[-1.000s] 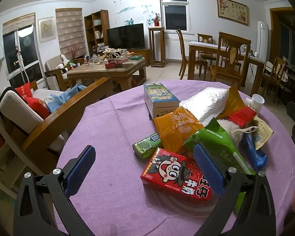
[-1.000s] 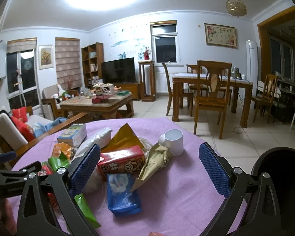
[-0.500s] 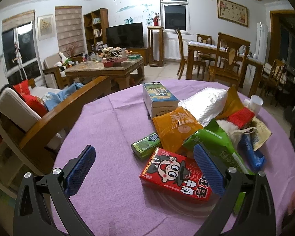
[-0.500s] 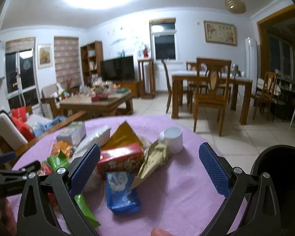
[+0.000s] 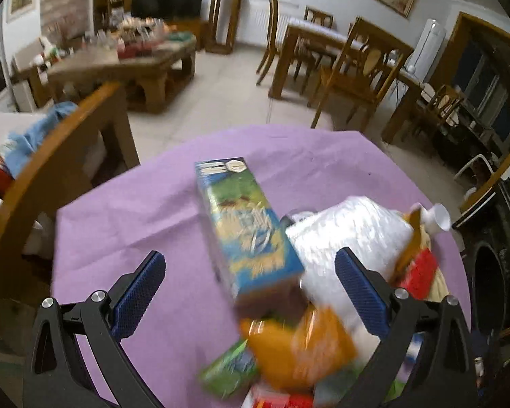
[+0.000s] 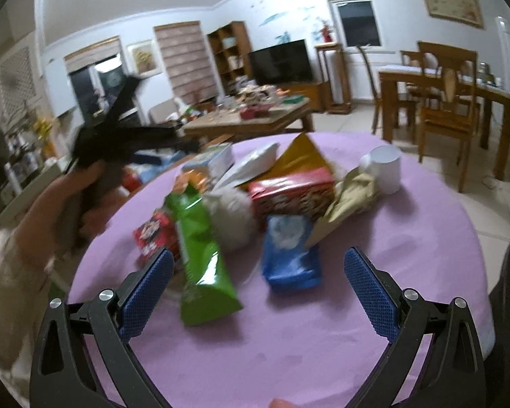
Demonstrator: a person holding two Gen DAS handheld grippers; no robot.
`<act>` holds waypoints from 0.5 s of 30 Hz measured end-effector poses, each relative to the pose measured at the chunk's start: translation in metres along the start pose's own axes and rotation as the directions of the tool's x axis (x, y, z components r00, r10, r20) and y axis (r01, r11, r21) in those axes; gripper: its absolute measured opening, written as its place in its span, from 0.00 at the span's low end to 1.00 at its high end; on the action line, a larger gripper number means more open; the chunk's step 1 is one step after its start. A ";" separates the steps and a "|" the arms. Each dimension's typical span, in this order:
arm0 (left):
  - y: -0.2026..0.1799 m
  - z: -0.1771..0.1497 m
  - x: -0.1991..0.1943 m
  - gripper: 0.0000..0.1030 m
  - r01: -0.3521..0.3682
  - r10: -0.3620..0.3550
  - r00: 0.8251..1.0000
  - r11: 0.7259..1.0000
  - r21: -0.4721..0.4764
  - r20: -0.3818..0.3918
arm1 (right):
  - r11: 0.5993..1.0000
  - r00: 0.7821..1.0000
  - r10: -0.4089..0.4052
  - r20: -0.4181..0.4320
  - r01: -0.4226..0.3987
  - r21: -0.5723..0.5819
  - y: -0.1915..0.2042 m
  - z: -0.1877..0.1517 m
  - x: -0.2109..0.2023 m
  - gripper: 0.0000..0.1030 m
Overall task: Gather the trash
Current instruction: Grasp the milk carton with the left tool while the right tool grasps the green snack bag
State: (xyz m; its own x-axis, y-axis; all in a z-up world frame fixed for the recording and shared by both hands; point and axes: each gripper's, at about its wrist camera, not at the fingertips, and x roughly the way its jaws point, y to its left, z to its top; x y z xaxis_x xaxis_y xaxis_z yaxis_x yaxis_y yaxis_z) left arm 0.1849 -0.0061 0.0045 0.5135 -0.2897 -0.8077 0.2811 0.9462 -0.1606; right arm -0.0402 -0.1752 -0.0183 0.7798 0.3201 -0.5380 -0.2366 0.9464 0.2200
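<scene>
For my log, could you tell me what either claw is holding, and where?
Nothing: the left claw and right claw are both open above the wrappers.

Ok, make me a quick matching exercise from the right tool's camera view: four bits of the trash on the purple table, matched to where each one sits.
Things:
1. green packet
2. blue packet
3. white cup
4. red box

Places:
A. far right of the pile
B. just behind the blue packet
C. between the right tool's fingers, right of centre
D. near the tool's left finger, stretching toward the camera

Pairs: 1-D, 2-C, 3-A, 4-B
</scene>
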 end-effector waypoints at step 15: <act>0.008 -0.009 0.020 0.47 0.077 -0.081 0.996 0.991 -0.109 -0.030 | 0.999 0.999 -0.003 -0.035 0.001 -0.054 -0.005 -0.014 -0.045 0.87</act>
State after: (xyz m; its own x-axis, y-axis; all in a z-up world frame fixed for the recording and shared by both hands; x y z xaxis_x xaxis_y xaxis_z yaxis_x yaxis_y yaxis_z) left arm 0.1905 -0.0033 -0.0181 0.4648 -0.3607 -0.8086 0.2293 0.9311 -0.2835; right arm -0.0818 -0.1934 -0.0066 0.7595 0.3186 -0.5672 -0.2668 0.9477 0.1751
